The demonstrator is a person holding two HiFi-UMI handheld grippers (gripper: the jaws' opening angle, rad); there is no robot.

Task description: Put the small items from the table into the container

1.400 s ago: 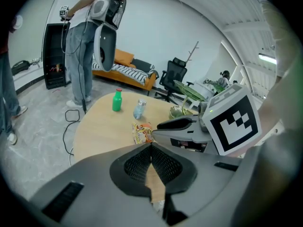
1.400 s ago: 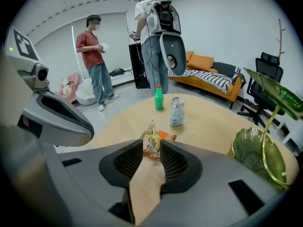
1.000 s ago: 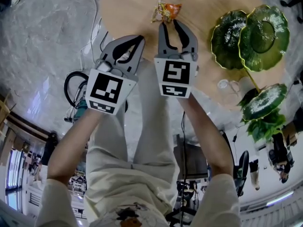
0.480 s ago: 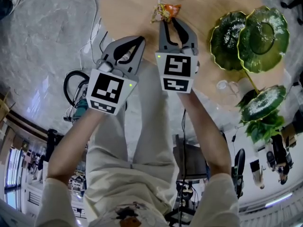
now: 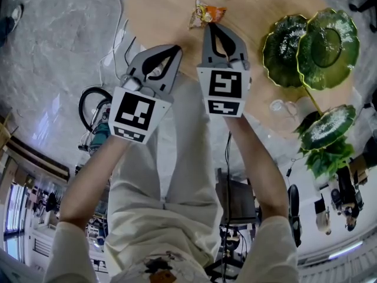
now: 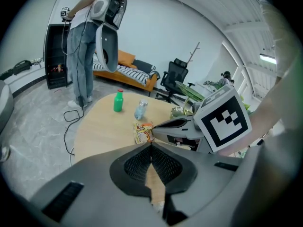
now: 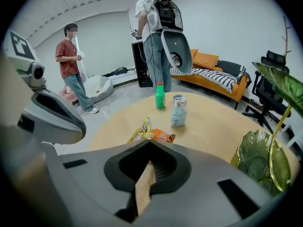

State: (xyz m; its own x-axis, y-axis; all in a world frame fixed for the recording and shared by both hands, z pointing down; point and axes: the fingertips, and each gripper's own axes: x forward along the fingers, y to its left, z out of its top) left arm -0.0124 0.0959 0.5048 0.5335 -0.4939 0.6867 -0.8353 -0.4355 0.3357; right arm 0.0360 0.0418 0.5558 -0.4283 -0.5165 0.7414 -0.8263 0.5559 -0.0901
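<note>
An orange and yellow snack packet (image 5: 206, 12) (image 7: 150, 134) (image 6: 142, 132) lies on the round wooden table (image 5: 159, 10). My right gripper (image 5: 207, 26) (image 7: 150, 143) has its jaws closed together on the packet's near edge, and the packet still rests on the table. The green glass leaf-shaped dishes (image 5: 309, 46) (image 7: 258, 162) stand to the right of it. My left gripper (image 5: 177, 48) (image 6: 151, 144) is shut with nothing in it. It hangs beside the right one, over the table's near edge.
A green bottle (image 7: 160, 96) (image 6: 118, 101) and a clear jar (image 7: 178, 110) (image 6: 140, 109) stand further back on the table. A leafy plant (image 5: 330, 134) is at the right. Two people, an orange sofa (image 7: 213, 70) and floor cables (image 5: 115, 46) surround the table.
The right gripper's jaws, open around the packet's near end before, have closed. The left gripper has not moved.
</note>
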